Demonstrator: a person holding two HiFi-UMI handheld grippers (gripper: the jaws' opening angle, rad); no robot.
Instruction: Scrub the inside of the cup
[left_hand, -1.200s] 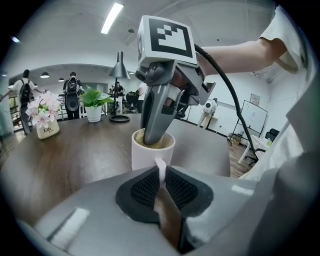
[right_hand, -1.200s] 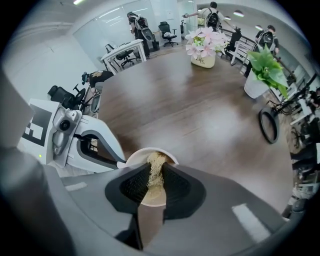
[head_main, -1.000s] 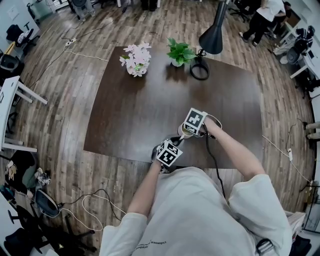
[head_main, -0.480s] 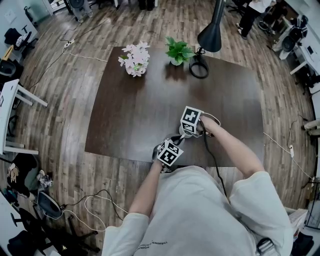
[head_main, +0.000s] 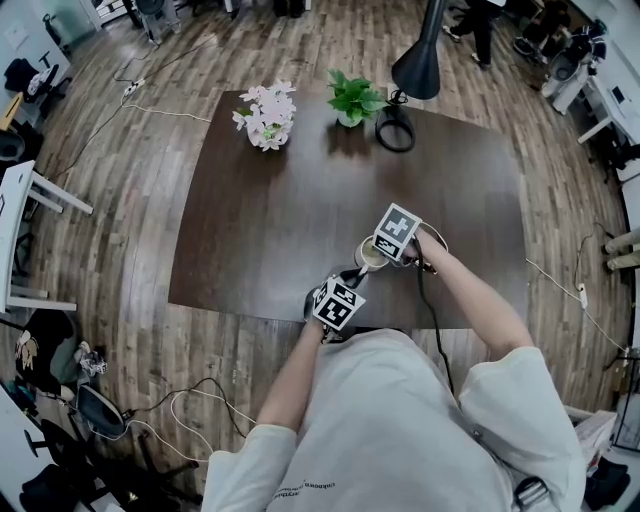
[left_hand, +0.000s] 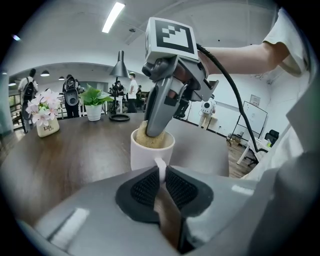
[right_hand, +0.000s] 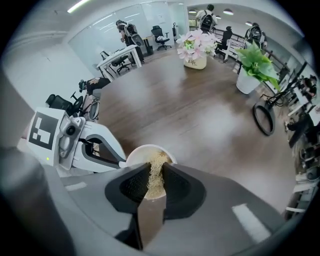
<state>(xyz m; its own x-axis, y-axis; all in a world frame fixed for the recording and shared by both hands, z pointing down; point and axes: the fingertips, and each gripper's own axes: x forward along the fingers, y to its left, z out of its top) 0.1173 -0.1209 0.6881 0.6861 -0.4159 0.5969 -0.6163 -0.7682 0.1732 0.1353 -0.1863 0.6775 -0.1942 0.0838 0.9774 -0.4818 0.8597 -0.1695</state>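
A white cup (left_hand: 151, 148) stands on the dark wooden table (head_main: 270, 220) near its front edge, also seen as cup (head_main: 368, 252) and cup (right_hand: 146, 153). My left gripper (left_hand: 160, 172) is shut on the cup's handle (left_hand: 159, 167) and holds it upright. From above, my right gripper (right_hand: 155, 175) is shut on a tan fibrous scrubber (right_hand: 156, 172) whose lower part sits inside the cup. In the left gripper view the scrubber (left_hand: 150, 141) fills the cup's mouth under the right gripper's fingers (left_hand: 157, 107).
At the table's far edge stand a pink flower pot (head_main: 265, 118), a green plant (head_main: 355, 101) and a black lamp (head_main: 415, 70) with a ring base (head_main: 395, 130). Cables lie on the wood floor (head_main: 150, 100). Office desks and chairs ring the room.
The right gripper has shifted slightly right and tilted, so the cup's rim now shows beside it in the head view. The left gripper has stayed in place on the handle.
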